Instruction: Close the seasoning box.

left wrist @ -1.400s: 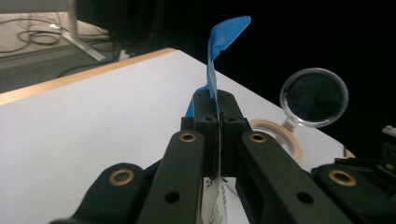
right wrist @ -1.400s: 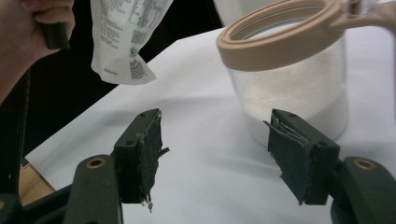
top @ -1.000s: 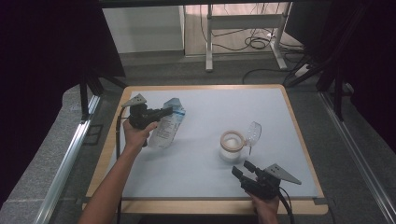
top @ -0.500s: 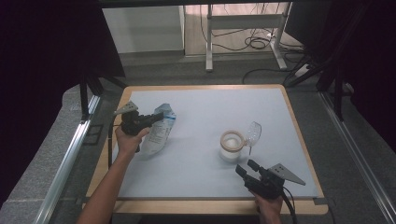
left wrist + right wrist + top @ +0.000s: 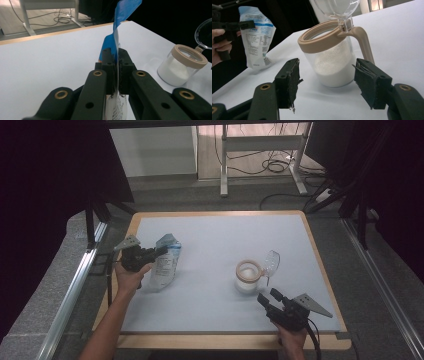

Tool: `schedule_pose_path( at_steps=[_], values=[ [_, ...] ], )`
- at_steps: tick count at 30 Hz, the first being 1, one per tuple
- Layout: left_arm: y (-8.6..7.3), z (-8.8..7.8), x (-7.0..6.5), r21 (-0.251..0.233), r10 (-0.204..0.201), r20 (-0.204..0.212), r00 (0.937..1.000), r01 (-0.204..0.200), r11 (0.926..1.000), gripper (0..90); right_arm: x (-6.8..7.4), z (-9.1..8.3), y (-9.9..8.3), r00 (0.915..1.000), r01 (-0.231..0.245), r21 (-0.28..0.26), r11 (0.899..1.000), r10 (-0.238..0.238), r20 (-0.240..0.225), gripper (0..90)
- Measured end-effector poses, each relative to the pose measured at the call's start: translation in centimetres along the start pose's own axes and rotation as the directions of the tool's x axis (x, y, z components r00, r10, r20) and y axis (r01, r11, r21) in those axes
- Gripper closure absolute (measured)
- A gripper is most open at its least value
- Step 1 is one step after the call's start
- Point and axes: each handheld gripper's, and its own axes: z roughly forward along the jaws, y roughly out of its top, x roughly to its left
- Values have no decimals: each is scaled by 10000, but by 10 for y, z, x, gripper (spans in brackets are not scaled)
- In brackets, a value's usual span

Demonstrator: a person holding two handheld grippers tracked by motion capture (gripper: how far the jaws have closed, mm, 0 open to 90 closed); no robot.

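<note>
Bag [image 5: 165, 265] at table's [image 5: 210, 235] left edge, bottom resting on the surface, top edge clamped in left gripper [image 5: 159, 252]; its jaws have just been easing open slightly, bag between them. Right gripper [image 5: 266, 299] jaws apart, empty, near the jar [image 5: 248, 276], lid flipped open.

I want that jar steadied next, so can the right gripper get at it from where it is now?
Probably yes. The right gripper is open, its fingers standing either side of the jar but short of it, with only bare table between. The flipped-up lid sits above the fingers' path.
</note>
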Motion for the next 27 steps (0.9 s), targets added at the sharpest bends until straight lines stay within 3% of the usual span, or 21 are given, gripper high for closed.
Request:
schedule_pose_path(
  at_steps=[8, 20, 27],
  values=[
    [-14, -16, 4, -62, -95, -60, 9999, 95, 9999, 780, -2, 0, 2, 10000, -2, -74, 10000, 2, 55, 375],
    [-28, -27, 1, 202, 6, -299, 9996, 0, 9998, 469, 0, 2, 3, 10000, 56, -82, 10000, -56, -7, 375],
    [-43, -35, -2, 503, 89, -607, 9981, -58, 9987, 403, -3, 0, 5, 9999, 92, -199, 9998, -91, 57, 376]
  ],
)
